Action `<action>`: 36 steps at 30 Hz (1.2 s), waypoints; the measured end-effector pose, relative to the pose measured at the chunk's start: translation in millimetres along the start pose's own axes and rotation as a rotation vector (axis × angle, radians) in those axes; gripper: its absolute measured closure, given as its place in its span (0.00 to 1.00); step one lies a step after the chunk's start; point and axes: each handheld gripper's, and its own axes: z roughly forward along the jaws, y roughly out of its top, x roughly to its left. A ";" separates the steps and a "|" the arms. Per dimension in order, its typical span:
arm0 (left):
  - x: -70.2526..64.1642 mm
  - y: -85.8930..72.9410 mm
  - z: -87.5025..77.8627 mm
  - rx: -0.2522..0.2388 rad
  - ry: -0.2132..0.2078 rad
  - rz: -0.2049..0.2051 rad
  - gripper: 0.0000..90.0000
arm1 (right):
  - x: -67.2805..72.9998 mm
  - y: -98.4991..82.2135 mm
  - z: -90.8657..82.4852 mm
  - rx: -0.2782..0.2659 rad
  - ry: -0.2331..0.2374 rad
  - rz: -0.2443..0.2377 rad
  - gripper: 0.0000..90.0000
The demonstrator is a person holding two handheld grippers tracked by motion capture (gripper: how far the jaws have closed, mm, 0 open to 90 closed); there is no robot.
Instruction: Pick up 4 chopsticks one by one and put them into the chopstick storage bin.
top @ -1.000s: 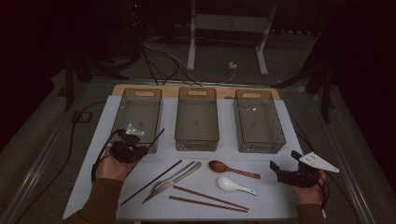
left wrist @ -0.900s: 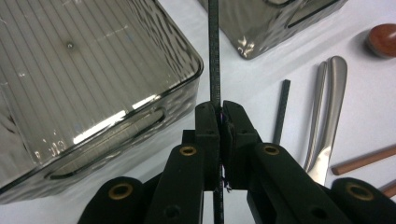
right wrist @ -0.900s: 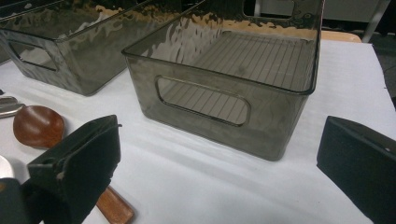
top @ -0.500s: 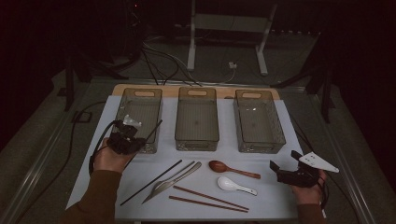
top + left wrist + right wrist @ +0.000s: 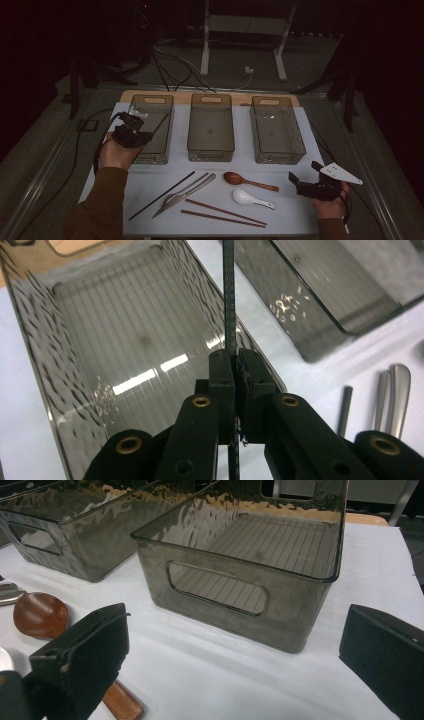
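Note:
My left gripper (image 5: pixel 141 136) hovers at the near left corner of the left clear bin (image 5: pixel 152 159), shut on a thin black chopstick (image 5: pixel 161 121) that slants up and right over the bin. In the left gripper view the chopstick (image 5: pixel 229 300) runs straight up from between the closed jaws (image 5: pixel 235 357), above the bin's ribbed floor (image 5: pixel 125 340). My right gripper (image 5: pixel 305 173) rests open at the near right of the white mat, nothing between its jaws (image 5: pixel 235 665). It faces the right bin (image 5: pixel 240 610).
A middle bin (image 5: pixel 211 150) and right bin (image 5: pixel 280 156) stand in a row. On the mat lie a second black chopstick (image 5: pixel 162 195), metal cutlery (image 5: pixel 186 192), a brown wooden spoon (image 5: pixel 235 177), a white spoon (image 5: pixel 247 197) and two brown chopsticks (image 5: pixel 225 214).
My left hand has lifted and moved away from me with the black chopstick, from the mat's near left to the left bin. The right gripper has stayed put.

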 end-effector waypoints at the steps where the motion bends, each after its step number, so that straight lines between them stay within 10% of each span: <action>1: 2.1 1.8 0.5 0.000 0.003 -0.001 0.97 | -0.1 0.0 0.1 0.000 0.001 -0.001 0.00; 36: 51.5 43.9 37.6 0.025 0.059 -0.043 0.97 | 0.5 0.2 1.8 0.004 0.005 -0.002 0.00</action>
